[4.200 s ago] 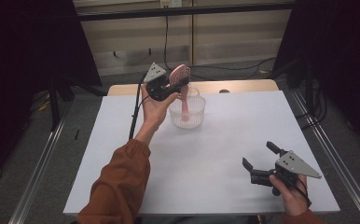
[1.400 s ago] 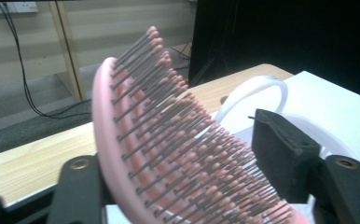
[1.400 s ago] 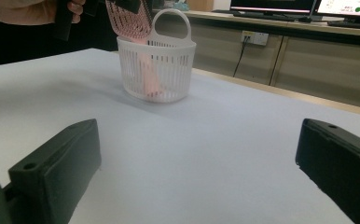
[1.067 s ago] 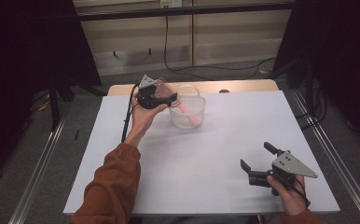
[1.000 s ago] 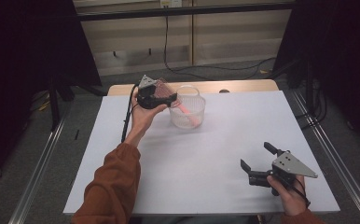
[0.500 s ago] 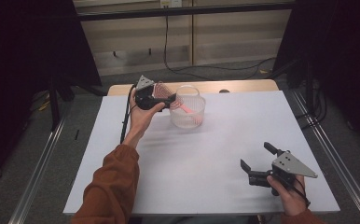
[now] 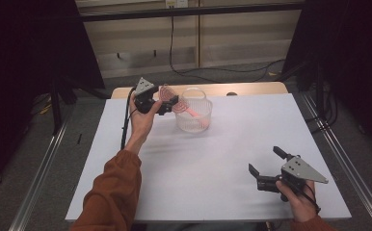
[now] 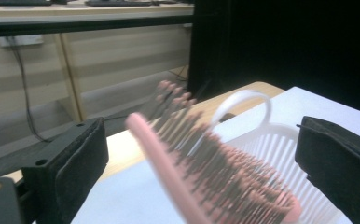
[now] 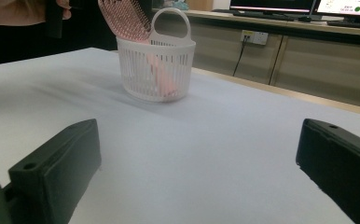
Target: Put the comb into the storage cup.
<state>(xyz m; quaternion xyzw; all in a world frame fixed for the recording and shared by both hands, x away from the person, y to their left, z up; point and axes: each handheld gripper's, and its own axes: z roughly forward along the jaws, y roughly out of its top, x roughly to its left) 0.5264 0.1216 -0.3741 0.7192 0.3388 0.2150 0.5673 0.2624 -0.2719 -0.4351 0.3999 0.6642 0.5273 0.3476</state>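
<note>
Left gripper (image 7: 167, 102), from my high view, sits at the basket's (image 7: 194, 115) nine o'clock. Its jaws have just been opening and stand apart with the pink hairbrush's (image 7: 173, 100) bristle head between them; I cannot tell whether a pad touches it. The brush's handle runs down into the basket, hazy through the ribbed wall, so its long axis slants from the head at ten o'clock to the handle end at four o'clock. My right gripper (image 7: 265, 166) hovers, jaws spread with nothing between them, above the table (image 7: 213, 192) near its five o'clock corner.

On the left gripper view the brush (image 8: 215, 182) is blurred and cut off at the bottom edge.

On the right gripper view the basket (image 9: 155, 70) stands at twelve o'clock, the brush head (image 9: 123, 19) tilted out at eleven o'clock, its top cropped.
</note>
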